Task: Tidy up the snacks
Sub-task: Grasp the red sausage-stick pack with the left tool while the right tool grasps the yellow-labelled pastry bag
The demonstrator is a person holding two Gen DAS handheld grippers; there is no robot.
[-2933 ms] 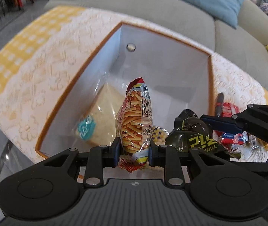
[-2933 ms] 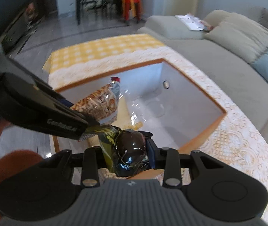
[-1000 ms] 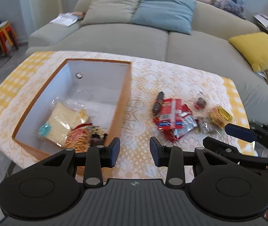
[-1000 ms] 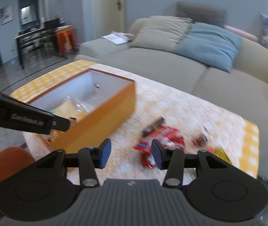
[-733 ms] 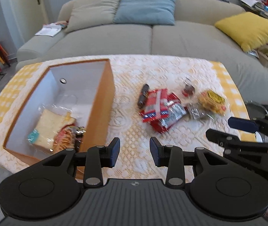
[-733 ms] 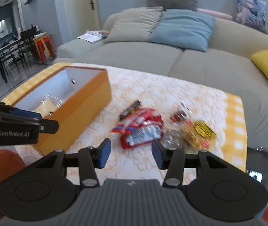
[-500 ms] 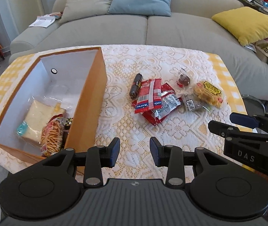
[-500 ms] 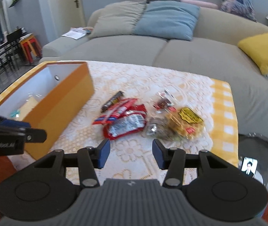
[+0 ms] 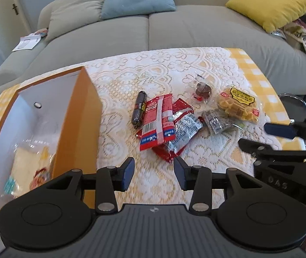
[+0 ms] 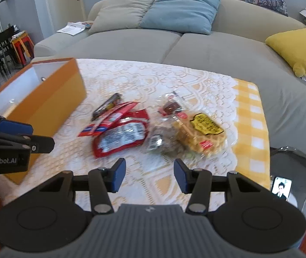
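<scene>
My left gripper [image 9: 154, 173] hangs over the lace tablecloth just short of the red snack packets [image 9: 158, 120]; its jaws are opening and nothing is between them. My right gripper [image 10: 149, 175] is open and empty, short of a waffle packet [image 10: 202, 133] and a dark packet [image 10: 163, 142]. A dark sausage stick [image 9: 139, 109] and a brown sweet in clear wrap [image 9: 203, 89] lie beside the pile. The orange box [image 9: 77, 116] to the left holds a bread packet [image 9: 28, 161] and a small snack bag [image 9: 39, 176].
A grey sofa [image 10: 174, 43] with cushions runs behind the table. A yellow cushion [image 10: 299, 49] lies at its right end. A glass stool with a phone [image 10: 281, 187] on it stands off the table's right edge. Each gripper shows at the side of the other's view.
Both grippers have let go of their snack bags in the box, moved right and sunk toward the loose pile. The left jaws now stand a little wider.
</scene>
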